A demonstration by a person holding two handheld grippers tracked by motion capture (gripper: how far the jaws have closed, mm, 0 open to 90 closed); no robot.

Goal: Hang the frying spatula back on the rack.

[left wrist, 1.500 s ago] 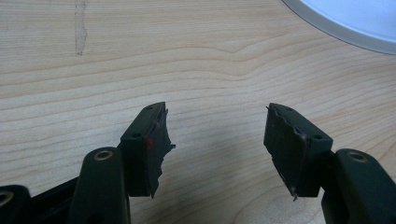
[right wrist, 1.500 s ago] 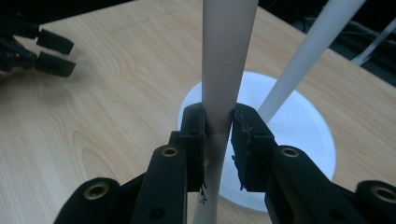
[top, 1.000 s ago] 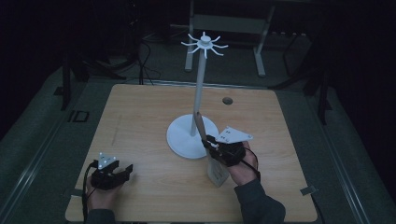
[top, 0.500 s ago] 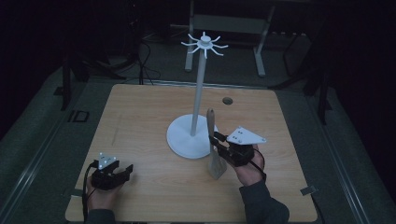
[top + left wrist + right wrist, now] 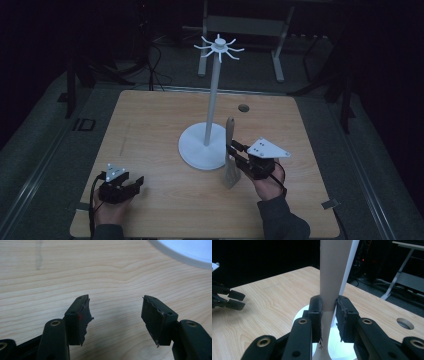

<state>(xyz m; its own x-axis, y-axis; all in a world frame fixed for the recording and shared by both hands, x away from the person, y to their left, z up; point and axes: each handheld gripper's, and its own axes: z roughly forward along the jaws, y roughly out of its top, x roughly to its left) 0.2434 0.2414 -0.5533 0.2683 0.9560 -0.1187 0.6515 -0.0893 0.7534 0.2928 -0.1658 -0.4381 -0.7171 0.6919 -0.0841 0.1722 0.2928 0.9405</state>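
Note:
A tall white stand [image 5: 213, 100] with a round base [image 5: 195, 150] and a ring of hooks on top [image 5: 218, 47] rises from the middle of the wooden table [image 5: 150, 120]. My right gripper [image 5: 236, 153] is shut on a beige spatula-like utensil [image 5: 230, 135], which it holds upright just right of the base. In the right gripper view the pads [image 5: 315, 307] press on the utensil's flat shaft [image 5: 332, 270], and the stand's pole is behind it. My left gripper [image 5: 131, 185] rests low at the table's front left, open and with nothing between its jaws [image 5: 116, 305].
A small round hole [image 5: 243, 107] sits in the table behind the stand. Dark floor, cables and a metal frame [image 5: 245, 25] lie beyond the far edge. The stand's base rim [image 5: 180, 257] shows ahead of the left gripper.
The right gripper has shifted slightly right, and the utensil has swung from a leftward tilt to upright. The left gripper has stayed put.

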